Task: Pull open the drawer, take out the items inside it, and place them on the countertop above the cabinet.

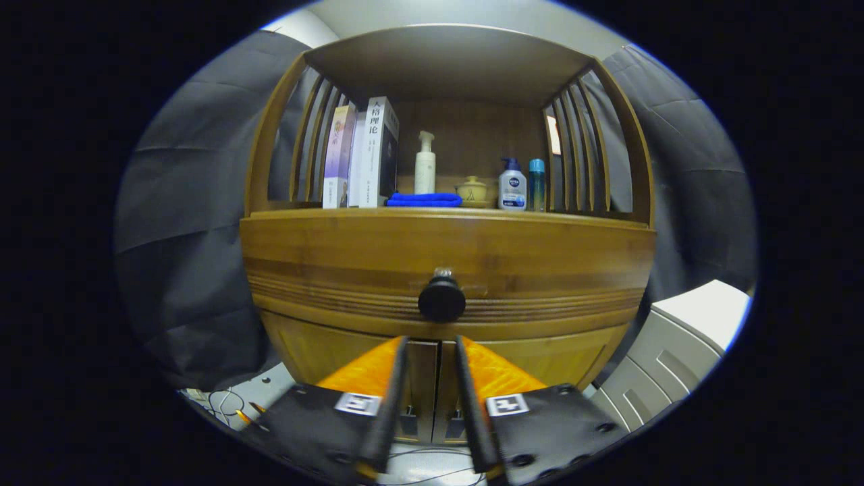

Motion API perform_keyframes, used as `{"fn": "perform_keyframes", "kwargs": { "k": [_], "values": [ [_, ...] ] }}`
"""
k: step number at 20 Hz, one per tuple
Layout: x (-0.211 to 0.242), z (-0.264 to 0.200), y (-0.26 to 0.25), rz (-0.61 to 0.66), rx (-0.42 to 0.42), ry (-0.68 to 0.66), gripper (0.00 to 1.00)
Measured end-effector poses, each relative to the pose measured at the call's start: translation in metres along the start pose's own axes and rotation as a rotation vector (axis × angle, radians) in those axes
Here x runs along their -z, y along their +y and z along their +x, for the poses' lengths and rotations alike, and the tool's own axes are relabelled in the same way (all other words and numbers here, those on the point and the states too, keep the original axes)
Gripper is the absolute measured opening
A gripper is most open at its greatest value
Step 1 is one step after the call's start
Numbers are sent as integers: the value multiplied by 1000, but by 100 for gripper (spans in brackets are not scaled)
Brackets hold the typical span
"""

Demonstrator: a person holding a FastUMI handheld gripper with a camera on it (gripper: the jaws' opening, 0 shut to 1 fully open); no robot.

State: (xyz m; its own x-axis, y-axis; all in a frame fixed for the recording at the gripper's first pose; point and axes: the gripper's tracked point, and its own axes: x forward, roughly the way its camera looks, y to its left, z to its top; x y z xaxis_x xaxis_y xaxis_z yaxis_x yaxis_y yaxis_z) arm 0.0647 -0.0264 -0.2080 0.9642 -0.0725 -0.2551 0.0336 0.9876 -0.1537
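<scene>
Just ahead of the tool [432, 345], whose fingers stand slightly apart gripping nothing, the closed wooden drawer [540, 260] looks stiff and heavy, best pulled by its round black knob [441, 300].

The claw [432, 344] points level (fingers slightly parted, gripping nothing).

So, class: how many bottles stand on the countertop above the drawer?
3: a white pump bottle behind the blue cloth, then a labelled pump bottle and a blue-capped bottle side by side further right. Books might hide more.
</scene>
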Motion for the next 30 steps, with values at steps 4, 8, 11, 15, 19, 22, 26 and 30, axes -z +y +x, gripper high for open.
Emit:
{"fn": "perform_keyframes", "kwargs": {
  "k": [4, 8, 11, 15, 19, 22, 26, 30],
  "values": [
    [-9, 19, -9, 6, 17, 19, 63],
    [-23, 32, 1, 4, -12, 6, 65],
    [-24, 43, -2, -5, 26, 25, 61],
    [-23, 46, -4, 18, 32, 52, 34],
    [-21, 36, -4, 58, 21, 90, 27],
    [-17, 19, -5, 54, 12, 78, 27],
    [-12, -6, -4, 30, -6, 60, 27],
    [-8, -31, -3, 8, -12, 50, 27]
  ]
}}
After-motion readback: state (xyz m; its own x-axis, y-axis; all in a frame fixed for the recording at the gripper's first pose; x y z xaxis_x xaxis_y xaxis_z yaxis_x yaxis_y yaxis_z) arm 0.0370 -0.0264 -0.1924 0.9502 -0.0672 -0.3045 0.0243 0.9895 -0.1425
